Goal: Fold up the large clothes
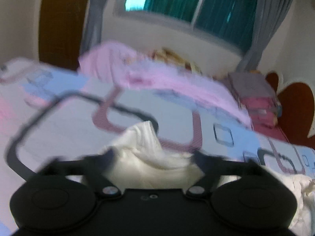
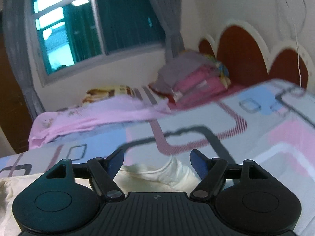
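Observation:
A cream-white garment [image 1: 145, 147] lies bunched on the patterned bed sheet [image 1: 59, 122]. In the left wrist view my left gripper [image 1: 152, 156] is open, its fingers spread on either side of a raised fold of the cloth. In the right wrist view my right gripper [image 2: 157, 162] is open too, with the white garment [image 2: 163, 174] lying low between its blue fingertips [image 2: 197, 161]. Neither gripper pinches the cloth. Both views are blurred.
A pink garment [image 2: 94, 116] lies spread at the far side of the bed. A stack of folded pink and grey clothes [image 2: 193, 78] sits by the red headboard [image 2: 240, 49]. A window [image 2: 94, 25] with grey curtains is behind.

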A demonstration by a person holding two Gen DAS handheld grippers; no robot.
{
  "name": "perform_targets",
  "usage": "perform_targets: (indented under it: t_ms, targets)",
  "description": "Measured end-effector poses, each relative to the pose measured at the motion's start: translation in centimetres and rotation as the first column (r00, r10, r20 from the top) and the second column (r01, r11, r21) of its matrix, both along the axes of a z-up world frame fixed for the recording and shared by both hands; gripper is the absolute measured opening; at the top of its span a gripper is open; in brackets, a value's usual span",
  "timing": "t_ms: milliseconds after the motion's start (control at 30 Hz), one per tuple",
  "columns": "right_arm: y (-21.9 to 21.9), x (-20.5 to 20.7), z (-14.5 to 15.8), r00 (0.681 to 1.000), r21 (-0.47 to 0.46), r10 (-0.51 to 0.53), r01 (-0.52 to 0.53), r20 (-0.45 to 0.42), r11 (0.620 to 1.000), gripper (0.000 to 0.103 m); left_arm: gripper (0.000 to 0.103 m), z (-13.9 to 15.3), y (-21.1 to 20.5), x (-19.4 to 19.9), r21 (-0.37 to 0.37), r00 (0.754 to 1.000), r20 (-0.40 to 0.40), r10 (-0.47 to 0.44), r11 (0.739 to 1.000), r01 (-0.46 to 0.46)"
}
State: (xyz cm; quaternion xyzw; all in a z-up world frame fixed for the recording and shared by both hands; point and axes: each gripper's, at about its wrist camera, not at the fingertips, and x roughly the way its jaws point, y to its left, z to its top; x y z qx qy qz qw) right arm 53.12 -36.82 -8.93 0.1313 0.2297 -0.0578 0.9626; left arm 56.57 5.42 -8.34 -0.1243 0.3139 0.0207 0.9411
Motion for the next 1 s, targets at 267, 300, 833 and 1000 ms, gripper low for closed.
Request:
perform_targets:
  t_ms: [267, 300, 833, 1000]
  targets:
    - [4.3, -2.6, 0.4, 0.988, -0.083, 0.149, -0.146, 0.028, 0.986, 0.074, 0.096, 1.5, -3.0, -5.6, 0.169, 0.977, 0.104, -0.189, 0.971, 0.17]
    - [5.2, -2.7, -0.1, 0.985, -0.11, 0.172, -0.17, 0.014, 0.979, 0.074, 0.096, 1.0, -3.8, -6.1, 0.207, 0.97, 0.106, -0.218, 0.959, 0.193]
    - [6.6, 6.0, -9.1, 0.989, -0.234, 0.097, -0.12, -0.108, 0.965, 0.074, 0.092, -7.0, -5.9, -1.9, 0.325, 0.991, 0.081, -0.109, 0.943, 0.077]
    - [6.2, 7.3, -11.3, 0.988, -0.247, 0.088, -0.116, -0.125, 0.962, 0.074, 0.098, -8.3, -4.8, -0.8, 0.258, 0.994, 0.071, -0.084, 0.964, 0.063]
